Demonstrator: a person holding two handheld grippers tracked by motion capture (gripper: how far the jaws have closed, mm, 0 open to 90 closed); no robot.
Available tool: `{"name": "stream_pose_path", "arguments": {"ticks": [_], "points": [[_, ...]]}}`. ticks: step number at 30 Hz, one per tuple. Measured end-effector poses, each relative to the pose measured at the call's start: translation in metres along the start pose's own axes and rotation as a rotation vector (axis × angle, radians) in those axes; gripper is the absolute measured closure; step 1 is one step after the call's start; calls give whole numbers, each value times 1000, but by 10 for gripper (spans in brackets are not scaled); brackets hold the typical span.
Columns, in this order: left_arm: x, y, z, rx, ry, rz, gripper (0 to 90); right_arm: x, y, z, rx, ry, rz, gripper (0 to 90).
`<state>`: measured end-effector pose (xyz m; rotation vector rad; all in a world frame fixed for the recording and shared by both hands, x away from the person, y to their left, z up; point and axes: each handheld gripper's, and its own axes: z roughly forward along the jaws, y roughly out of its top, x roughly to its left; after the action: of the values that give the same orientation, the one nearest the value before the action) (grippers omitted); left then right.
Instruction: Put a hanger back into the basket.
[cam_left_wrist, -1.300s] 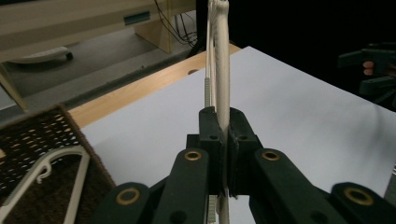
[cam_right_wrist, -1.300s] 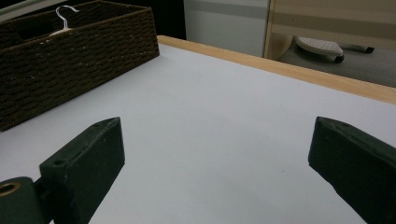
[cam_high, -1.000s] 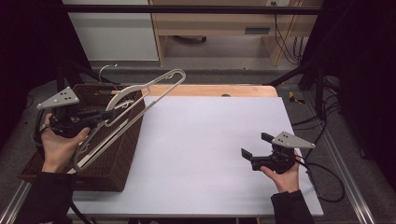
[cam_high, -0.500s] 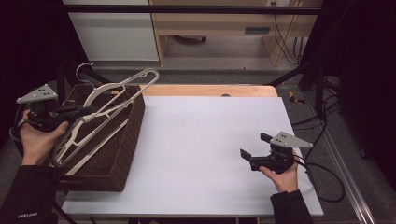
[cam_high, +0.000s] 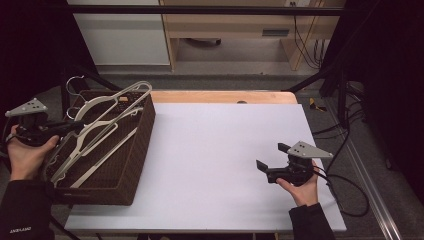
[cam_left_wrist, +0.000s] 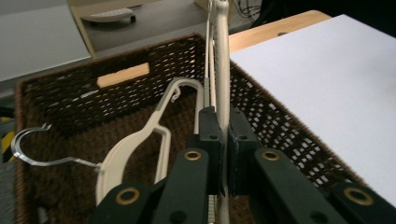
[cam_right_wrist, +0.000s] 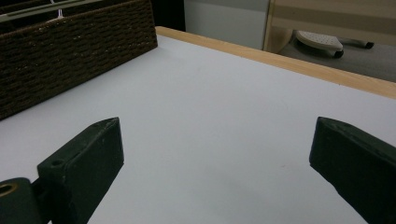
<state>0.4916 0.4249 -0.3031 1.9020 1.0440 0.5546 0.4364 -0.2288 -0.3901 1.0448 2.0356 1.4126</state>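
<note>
Cream plastic is what the held hanger is made of, and it is pinched by the left claw, whose jaws are closed tight on its thin bar. The hanger is held over the brown woven basket at the left end of the counter. Its long side is stretched away from the claw, up and toward the far right corner of the basket. Its metal hook is seen past the far rim. At least 1 more hanger is seen lying inside the basket, right under the held one, so the 2 could get caught together. The right claw is held wide open with nothing in it, low over the white counter, well apart from the basket. The left hand is much nearer to the hangers.
</note>
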Motion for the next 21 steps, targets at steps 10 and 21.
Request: {"name": "stream_pose_path", "arguments": {"ticks": [10,21], "points": [[13,-18,1,60,10,-16,866,0,0,1,2,1,-2,31],[13,-42,27,119,-54,-102,864,0,0,1,2,2,0,31]]}}
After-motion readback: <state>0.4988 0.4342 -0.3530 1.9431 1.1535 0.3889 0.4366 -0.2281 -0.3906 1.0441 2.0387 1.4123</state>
